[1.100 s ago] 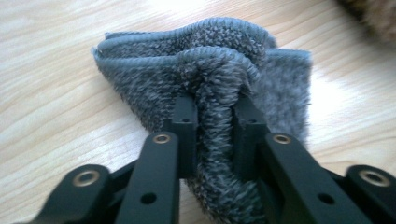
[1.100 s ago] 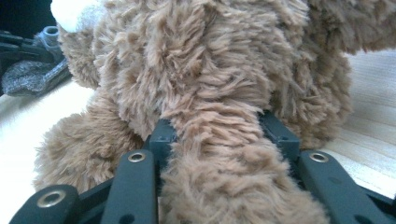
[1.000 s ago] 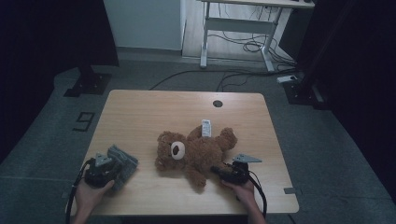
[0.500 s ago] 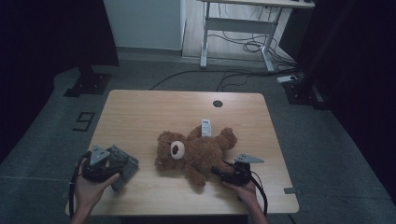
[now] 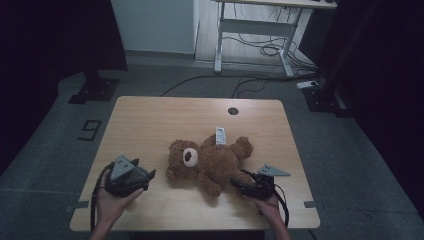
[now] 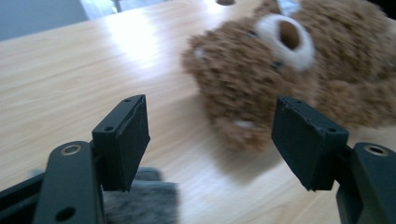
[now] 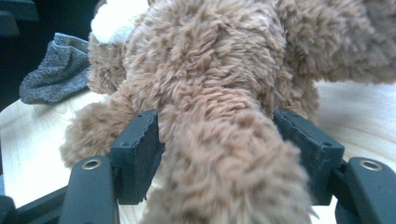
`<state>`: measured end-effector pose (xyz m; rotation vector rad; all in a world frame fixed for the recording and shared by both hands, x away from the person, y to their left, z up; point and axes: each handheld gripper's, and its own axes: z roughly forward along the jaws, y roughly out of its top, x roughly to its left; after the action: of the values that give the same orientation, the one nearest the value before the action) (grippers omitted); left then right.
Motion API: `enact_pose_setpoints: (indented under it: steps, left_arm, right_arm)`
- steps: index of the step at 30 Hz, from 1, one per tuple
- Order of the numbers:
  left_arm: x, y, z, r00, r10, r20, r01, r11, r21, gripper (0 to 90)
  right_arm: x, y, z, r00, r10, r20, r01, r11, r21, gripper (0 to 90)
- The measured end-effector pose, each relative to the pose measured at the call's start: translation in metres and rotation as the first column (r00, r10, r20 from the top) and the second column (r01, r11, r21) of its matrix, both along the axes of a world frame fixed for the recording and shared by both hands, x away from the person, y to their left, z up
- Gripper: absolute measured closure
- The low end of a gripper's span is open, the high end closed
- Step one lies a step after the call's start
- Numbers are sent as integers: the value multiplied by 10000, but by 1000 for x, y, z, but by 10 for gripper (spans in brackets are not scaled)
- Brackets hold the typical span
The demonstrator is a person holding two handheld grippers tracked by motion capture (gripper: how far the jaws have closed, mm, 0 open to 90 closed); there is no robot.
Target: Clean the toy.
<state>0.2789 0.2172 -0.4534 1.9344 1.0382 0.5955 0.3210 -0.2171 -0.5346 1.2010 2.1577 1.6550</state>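
Observation:
A brown teddy bear [image 5: 210, 162] lies on its back in the middle of the wooden table [image 5: 165, 120], a white tag [image 5: 220, 135] by its body. My right gripper [image 5: 235, 184] reaches the bear's lower leg [image 7: 224, 154] from the right. Its jaws have just been opening and now stand open around the leg, with fur brushing the pads. My left gripper [image 5: 150, 175] hovers left of the bear's head [image 6: 261, 60]. It is open, its jaws [image 6: 212, 140] lately spread wide, with nothing between them. A grey sock [image 6: 140, 205] lies on the table just below it.
The sock [image 7: 56, 74] also appears beyond the bear in the right gripper view. A round cable hole [image 5: 233, 111] sits near the table's far edge. Behind the table stands a white desk frame [image 5: 250, 40] with cables on the floor.
My left gripper has risen off the table and shifted right, toward the bear's head. The right hand has stayed by the bear's leg.

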Motion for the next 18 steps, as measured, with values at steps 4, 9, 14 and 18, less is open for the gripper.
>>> enact_pose_setpoints:
  steps: [4,9,14,18]
  left_arm:
    - [-2,-20,-10,9987,-481,-189,484,9987,170,287]
    - [-4,-33,-24,9958,-821,-408,826,9965,120,302]
    - [-11,-38,-36,9942,-930,-534,935,9956,77,307]
    - [-19,-40,-42,9939,-959,-544,975,9948,279,306]
  right_arm:
    - [-4,-5,3,9997,-82,234,82,10000,1,326]
    - [-8,-8,7,9987,-167,486,166,9999,31,324]
    - [-12,-11,8,9978,-269,611,272,9996,-44,323]
    - [-16,-16,10,9969,-168,768,187,9996,-230,320]
